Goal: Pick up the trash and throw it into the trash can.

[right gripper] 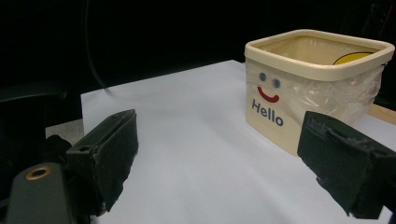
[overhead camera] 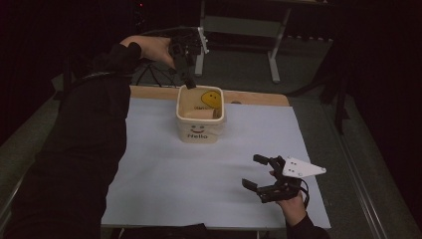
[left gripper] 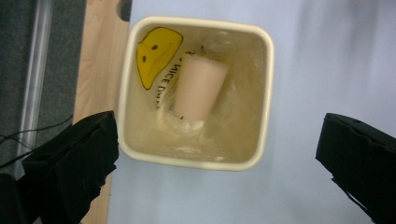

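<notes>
A cream square tub (overhead camera: 199, 130) marked "Hello" stands at the far middle of the white sheet. A tan paper cup (left gripper: 198, 88) lies on its side inside the tub (left gripper: 267, 93), beside a yellow smiley (left gripper: 156, 51) on the inner wall. The cup (overhead camera: 199, 114) also shows from above. My left gripper (overhead camera: 188, 75) hangs over the tub's far rim, pointing down. In its own view the left gripper (left gripper: 217, 140) stands open with nothing between its fingers. My right gripper (overhead camera: 251, 171) rests open near the front right of the sheet, facing the tub (right gripper: 317, 65). Nothing lies between the right gripper's (right gripper: 217, 140) wide-apart jaws.
The white sheet (overhead camera: 209, 164) covers a wooden table whose bare edge (overhead camera: 259, 98) shows behind the tub. A metal table frame (overhead camera: 273, 55) stands on the floor beyond. A person's dark sleeve (overhead camera: 84, 129) lies along the table's left side.
</notes>
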The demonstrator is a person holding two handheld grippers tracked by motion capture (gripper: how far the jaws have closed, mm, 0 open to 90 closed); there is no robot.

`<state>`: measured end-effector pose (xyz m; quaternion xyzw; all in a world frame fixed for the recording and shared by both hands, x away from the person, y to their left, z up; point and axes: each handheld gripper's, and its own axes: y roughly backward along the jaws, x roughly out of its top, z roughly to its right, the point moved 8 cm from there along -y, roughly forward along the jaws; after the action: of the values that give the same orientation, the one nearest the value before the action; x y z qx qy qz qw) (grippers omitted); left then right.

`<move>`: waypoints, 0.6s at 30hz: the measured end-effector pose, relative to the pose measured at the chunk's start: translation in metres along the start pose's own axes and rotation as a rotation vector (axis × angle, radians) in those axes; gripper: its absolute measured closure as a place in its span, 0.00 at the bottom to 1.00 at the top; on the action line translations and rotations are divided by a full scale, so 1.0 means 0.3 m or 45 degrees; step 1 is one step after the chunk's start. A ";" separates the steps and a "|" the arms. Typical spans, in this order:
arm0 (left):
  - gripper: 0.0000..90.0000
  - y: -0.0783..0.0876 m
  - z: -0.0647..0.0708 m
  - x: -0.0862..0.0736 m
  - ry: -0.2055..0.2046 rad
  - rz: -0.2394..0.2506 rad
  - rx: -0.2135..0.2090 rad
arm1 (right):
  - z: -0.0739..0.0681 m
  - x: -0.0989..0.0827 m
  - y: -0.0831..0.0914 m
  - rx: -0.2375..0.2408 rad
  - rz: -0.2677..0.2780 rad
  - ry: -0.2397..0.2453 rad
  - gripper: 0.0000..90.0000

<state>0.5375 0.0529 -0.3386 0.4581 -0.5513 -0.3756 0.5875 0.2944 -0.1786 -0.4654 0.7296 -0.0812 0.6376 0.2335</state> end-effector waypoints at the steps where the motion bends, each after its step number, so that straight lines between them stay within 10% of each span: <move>1: 0.00 0.000 0.002 -0.001 -0.002 0.002 -0.003 | 0.000 0.000 0.000 -0.001 0.000 0.000 0.13; 18: 0.00 0.019 0.034 -0.055 0.021 0.016 0.004 | -0.005 0.004 -0.003 0.003 -0.002 0.008 0.13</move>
<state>0.5252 0.0690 -0.3386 0.4588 -0.5498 -0.3672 0.5936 0.2935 -0.1768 -0.4644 0.7279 -0.0792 0.6398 0.2335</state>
